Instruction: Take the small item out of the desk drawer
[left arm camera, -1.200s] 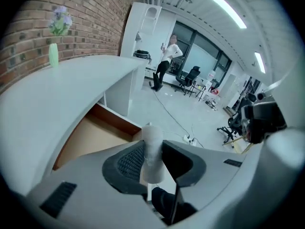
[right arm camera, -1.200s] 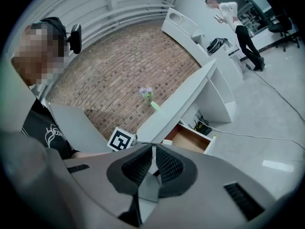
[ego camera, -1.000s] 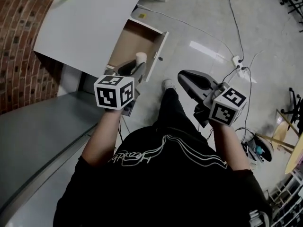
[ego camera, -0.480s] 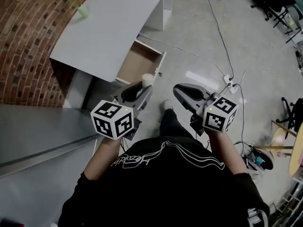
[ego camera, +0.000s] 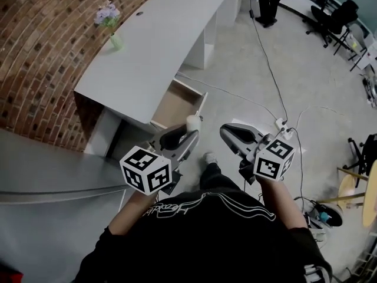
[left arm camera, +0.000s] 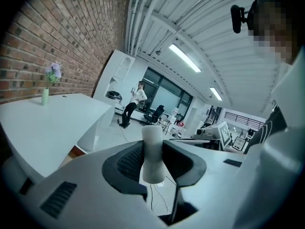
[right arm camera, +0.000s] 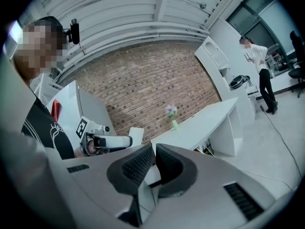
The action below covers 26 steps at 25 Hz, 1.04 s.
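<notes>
— White desk along a brick wall, head view. Where is the small item?
— Off the desk: the left gripper holds it just past the open drawer and its front edge, above bare floor.
— Left gripper view?
— Both pads press its sides; open room lies beyond the desk's far end.
— Right gripper view?
— The right gripper, jaws nearly together on nothing, faces the desk's front edge.
</notes>
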Tool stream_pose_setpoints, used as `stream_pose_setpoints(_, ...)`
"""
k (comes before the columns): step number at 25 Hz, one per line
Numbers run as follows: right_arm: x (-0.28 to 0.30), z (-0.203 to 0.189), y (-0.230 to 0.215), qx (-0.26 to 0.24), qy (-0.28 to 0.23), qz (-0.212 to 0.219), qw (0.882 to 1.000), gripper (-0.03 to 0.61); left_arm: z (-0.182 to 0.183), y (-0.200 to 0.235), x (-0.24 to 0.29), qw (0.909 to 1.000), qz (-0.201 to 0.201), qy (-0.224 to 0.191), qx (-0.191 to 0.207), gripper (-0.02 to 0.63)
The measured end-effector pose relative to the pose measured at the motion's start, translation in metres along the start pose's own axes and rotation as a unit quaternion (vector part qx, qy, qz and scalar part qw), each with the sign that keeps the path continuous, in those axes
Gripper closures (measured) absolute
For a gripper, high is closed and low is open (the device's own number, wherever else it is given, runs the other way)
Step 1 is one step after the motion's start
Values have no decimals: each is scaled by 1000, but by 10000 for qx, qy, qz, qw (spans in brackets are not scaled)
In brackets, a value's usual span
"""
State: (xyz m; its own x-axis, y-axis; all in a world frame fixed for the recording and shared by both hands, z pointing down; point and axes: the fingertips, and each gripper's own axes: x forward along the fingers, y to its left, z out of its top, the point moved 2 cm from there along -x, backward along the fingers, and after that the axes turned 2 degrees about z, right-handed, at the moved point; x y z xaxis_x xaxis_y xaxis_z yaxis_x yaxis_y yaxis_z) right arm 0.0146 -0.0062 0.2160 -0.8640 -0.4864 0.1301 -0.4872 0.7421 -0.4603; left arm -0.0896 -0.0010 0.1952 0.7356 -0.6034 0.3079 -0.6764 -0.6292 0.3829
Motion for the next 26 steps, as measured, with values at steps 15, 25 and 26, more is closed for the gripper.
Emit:
stream_pose_setpoints(15, -10, 7, 25, -255, -145, -53, 9996, 523, 0, -13, -13, 9997, -3, -130, 230, 477)
stream_pose_setpoints(25, -10, -7, 23, -210, -92, -105, 9997, 523, -9, -5, -8, 9998, 11, -142, 138, 477)
stream_pose_setpoints(26, -10, -8, 22, -197, -98, -106, 9997, 523, -9, -5, -7, 9998, 2, -139, 159, 477)
